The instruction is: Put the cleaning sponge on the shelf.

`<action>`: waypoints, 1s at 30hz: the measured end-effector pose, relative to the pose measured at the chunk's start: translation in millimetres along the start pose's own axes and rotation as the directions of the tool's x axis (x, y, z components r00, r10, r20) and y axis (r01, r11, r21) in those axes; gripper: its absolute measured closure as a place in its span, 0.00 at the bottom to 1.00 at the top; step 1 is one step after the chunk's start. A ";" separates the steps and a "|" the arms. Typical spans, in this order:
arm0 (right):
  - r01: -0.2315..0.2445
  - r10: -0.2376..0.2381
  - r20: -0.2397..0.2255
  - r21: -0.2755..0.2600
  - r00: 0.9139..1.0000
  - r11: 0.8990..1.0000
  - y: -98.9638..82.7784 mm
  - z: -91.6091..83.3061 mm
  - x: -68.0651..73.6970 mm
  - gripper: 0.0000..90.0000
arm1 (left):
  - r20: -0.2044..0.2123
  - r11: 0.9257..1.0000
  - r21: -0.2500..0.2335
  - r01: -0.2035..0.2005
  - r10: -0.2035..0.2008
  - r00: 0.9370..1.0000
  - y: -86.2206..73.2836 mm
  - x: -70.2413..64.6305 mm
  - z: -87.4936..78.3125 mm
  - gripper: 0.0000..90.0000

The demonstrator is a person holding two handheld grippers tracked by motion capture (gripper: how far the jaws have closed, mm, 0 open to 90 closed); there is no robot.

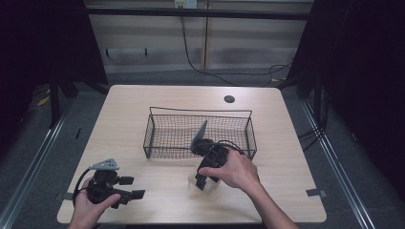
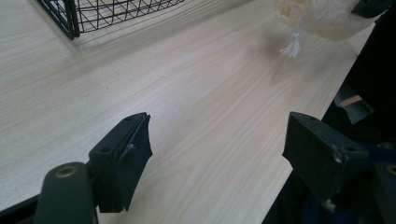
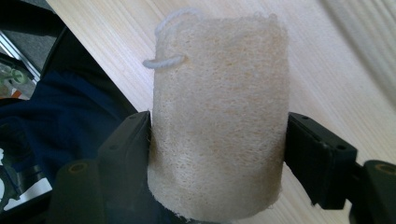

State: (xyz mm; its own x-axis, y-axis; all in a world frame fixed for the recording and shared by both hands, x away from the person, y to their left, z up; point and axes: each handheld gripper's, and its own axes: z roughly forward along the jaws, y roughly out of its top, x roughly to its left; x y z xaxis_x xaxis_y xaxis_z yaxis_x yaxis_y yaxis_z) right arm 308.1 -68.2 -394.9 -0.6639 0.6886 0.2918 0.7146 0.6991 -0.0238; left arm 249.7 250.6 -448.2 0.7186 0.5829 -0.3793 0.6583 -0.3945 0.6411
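Note:
A pale beige loofah sponge (image 3: 217,107) with a white string loop stands between my right gripper's (image 3: 217,156) black jaws, which press on both its sides. In the high view the right gripper (image 1: 202,182) points toward the table's front, just in front of the black wire basket (image 1: 200,111), with the loofah (image 1: 197,184) at its tip low over the wood. My left gripper (image 1: 133,187) rests at the front left corner, jaws wide apart and nothing between them. In the left gripper view (image 2: 217,149) the loofah (image 2: 317,18) shows far off.
The wire basket (image 2: 93,14) sits mid-table and looks empty. A round cable hole (image 1: 229,99) lies behind it. Grey tape (image 1: 316,192) marks the front right of the wooden table (image 1: 133,105). Dark floor and rails flank both sides.

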 end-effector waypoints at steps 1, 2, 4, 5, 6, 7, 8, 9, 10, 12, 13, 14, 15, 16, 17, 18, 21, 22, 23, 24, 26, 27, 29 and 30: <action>-0.001 0.001 -0.003 -0.002 1.000 1.000 -0.3 -1.4 -0.3 0.29 | 0.002 1.000 -0.001 0.001 -0.001 1.000 -0.1 -0.2 0.1 0.25; -0.001 0.001 -0.002 -0.001 1.000 1.000 -0.8 -3.2 -0.6 0.29 | 0.001 1.000 0.000 0.000 0.000 1.000 0.0 -0.1 0.0 0.25; 0.002 -0.002 -0.001 -0.004 1.000 1.000 -1.8 -7.1 -1.8 0.29 | 0.001 1.000 0.001 0.001 -0.001 1.000 0.1 -0.3 0.2 0.25; 0.000 0.000 0.007 -0.004 1.000 1.000 -2.3 -8.9 -2.0 0.29 | 0.001 1.000 0.001 0.001 -0.001 1.000 0.1 -0.4 0.3 0.25; -0.002 0.002 0.011 -0.013 1.000 1.000 -2.9 -12.2 -2.9 0.29 | 0.000 1.000 0.000 0.001 -0.001 1.000 0.1 -0.4 0.3 0.25; -0.001 0.001 0.008 -0.019 1.000 1.000 -3.3 -14.1 -3.4 0.29 | -0.001 1.000 -0.002 0.000 0.000 1.000 0.1 -0.1 0.0 0.25; -0.003 0.003 0.012 -0.025 1.000 1.000 -4.1 -17.6 -3.8 0.29 | 0.000 1.000 -0.003 0.001 -0.001 1.000 0.0 -0.1 -0.1 0.25; -0.002 0.003 0.015 -0.030 1.000 1.000 -4.7 -20.2 -4.4 0.29 | 0.002 1.000 -0.002 0.001 -0.001 1.000 0.1 0.1 -0.4 0.25; -0.001 0.001 0.013 -0.034 1.000 0.999 -5.1 -22.0 -5.0 0.29 | 0.001 1.000 -0.003 0.001 -0.001 1.000 0.1 0.2 -0.6 0.25; -0.008 0.009 0.014 -0.044 1.000 0.999 -6.4 -26.3 -6.3 0.29 | 0.001 1.000 -0.004 0.000 0.000 1.000 0.1 0.2 -0.6 0.25; -0.010 0.010 0.009 -0.053 1.000 0.999 -7.3 -28.6 -6.9 0.29 | -0.001 1.000 -0.005 0.000 0.000 1.000 0.1 0.1 -0.6 0.25; -0.016 0.016 -0.002 -0.064 1.000 0.998 -8.3 -31.3 -7.7 0.29 | -0.004 1.000 -0.009 0.002 -0.002 1.000 0.0 0.0 -0.4 0.25; -0.021 0.021 0.000 -0.069 1.000 0.997 -8.6 -32.3 -8.1 0.29 | -0.006 1.000 -0.011 0.003 -0.003 1.000 0.0 0.0 -0.5 0.25; -0.024 0.024 -0.003 -0.074 1.000 0.997 -9.2 -34.2 -8.9 0.29 | -0.006 1.000 -0.010 0.005 -0.005 1.000 0.0 0.0 -0.6 0.25; -0.019 0.019 -0.002 -0.079 1.000 0.997 -9.7 -36.3 -10.2 0.29 | -0.006 1.000 -0.007 -0.001 0.001 1.000 -0.1 0.4 -0.9 0.25; -0.028 0.028 -0.002 -0.082 1.000 0.996 -10.0 -38.0 -10.3 0.29 | -0.006 1.000 -0.007 -0.001 0.001 1.000 -0.1 0.4 -1.0 0.25; -0.027 0.027 0.005 -0.088 1.000 0.996 -11.4 -44.4 -12.9 0.30 | -0.001 1.000 -0.004 0.002 -0.002 1.000 0.1 0.3 -0.6 0.25; -0.029 0.030 0.005 -0.090 1.000 0.996 -11.8 -47.0 -13.3 0.29 | -0.004 1.000 -0.004 0.000 0.000 1.000 0.1 0.4 -0.6 0.25; -0.036 0.037 0.002 -0.095 0.999 0.995 -12.1 -51.0 -13.5 0.30 | -0.004 1.000 -0.003 -0.001 0.001 1.000 0.1 0.5 -0.6 0.25; -0.037 0.038 0.010 -0.096 0.999 0.995 -12.5 -54.1 -13.7 0.30 | -0.004 1.000 -0.004 -0.001 0.001 1.000 0.1 0.5 -0.6 0.25; -0.036 0.038 0.014 -0.105 0.999 0.994 -12.7 -59.1 -14.9 0.30 | -0.003 1.000 -0.004 -0.001 0.001 1.000 0.1 0.4 -0.6 0.25; -0.033 0.034 0.013 -0.108 0.999 0.994 -12.7 -60.9 -15.6 0.30 | -0.002 1.000 -0.003 0.000 0.000 1.000 0.1 0.3 -0.5 0.25; -0.038 0.041 0.020 -0.113 0.999 0.993 -12.5 -65.8 -17.0 0.30 | 0.001 1.000 -0.004 0.002 -0.002 1.000 0.0 0.0 -0.3 0.25; -0.042 0.045 0.017 -0.121 0.999 0.992 -12.5 -69.5 -18.6 0.30 | 0.000 1.000 -0.004 0.002 -0.002 1.000 0.0 0.0 -0.2 0.25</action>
State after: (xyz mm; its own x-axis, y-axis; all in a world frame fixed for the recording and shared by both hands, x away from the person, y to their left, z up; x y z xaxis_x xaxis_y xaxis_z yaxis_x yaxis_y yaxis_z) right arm 326.8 -103.2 -333.7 -0.6348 0.7223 0.2743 0.7636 0.6407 0.0798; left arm 249.6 250.7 -448.0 0.7174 0.5833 -0.3809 0.6589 -0.3907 0.6429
